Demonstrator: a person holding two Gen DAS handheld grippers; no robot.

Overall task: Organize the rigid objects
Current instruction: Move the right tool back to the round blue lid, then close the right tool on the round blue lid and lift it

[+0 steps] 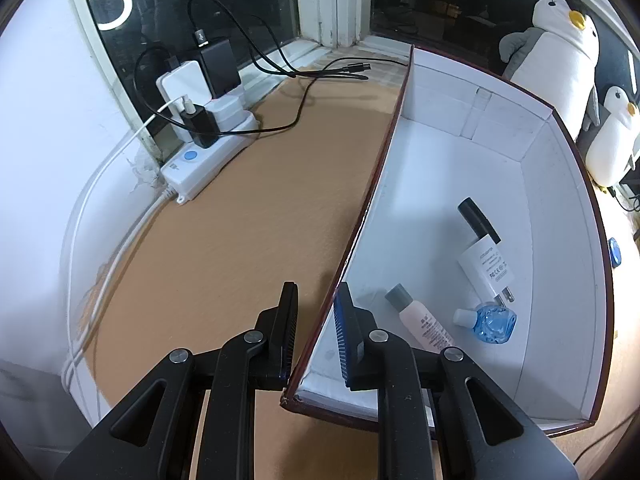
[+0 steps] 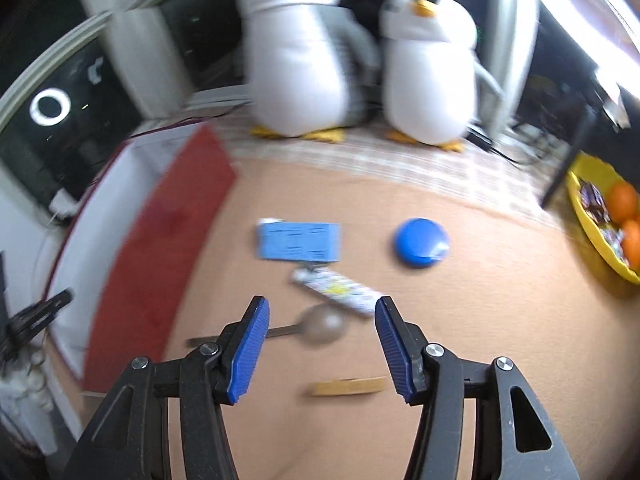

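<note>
In the left wrist view, your left hand-held gripper (image 1: 317, 332) is clamped on the near side wall of the white-lined, red-edged cardboard box (image 1: 560, 240), one finger outside and one inside, steadying it on the tan wood-grain worktop (image 1: 240, 232). Already inside the box lie a white plug adapter with a black cable stub (image 1: 486, 264), a pale pink tube with a grey cap (image 1: 420, 320) and a small clear blue bottle with a white cap (image 1: 490, 320). A white power strip loaded with chargers (image 1: 208, 148) sits well apart by the window. In the blurred right wrist view, your right hand-held gripper (image 2: 322, 344) stands apart and empty above the loose items: a round-headed metal spoon (image 2: 320, 325) nearest, touching or overlapping a white printed flat packet (image 2: 340, 293), then a light blue card packet (image 2: 298, 242), a blue round disc (image 2: 422, 242) and a tan flat strip (image 2: 350, 386). The step in hand appears to be fetching the next item; the spoon looks likeliest. Keep clear of the packet, the two plush penguins (image 2: 296, 60) and the yellow fruit bowl (image 2: 592, 224).
</note>
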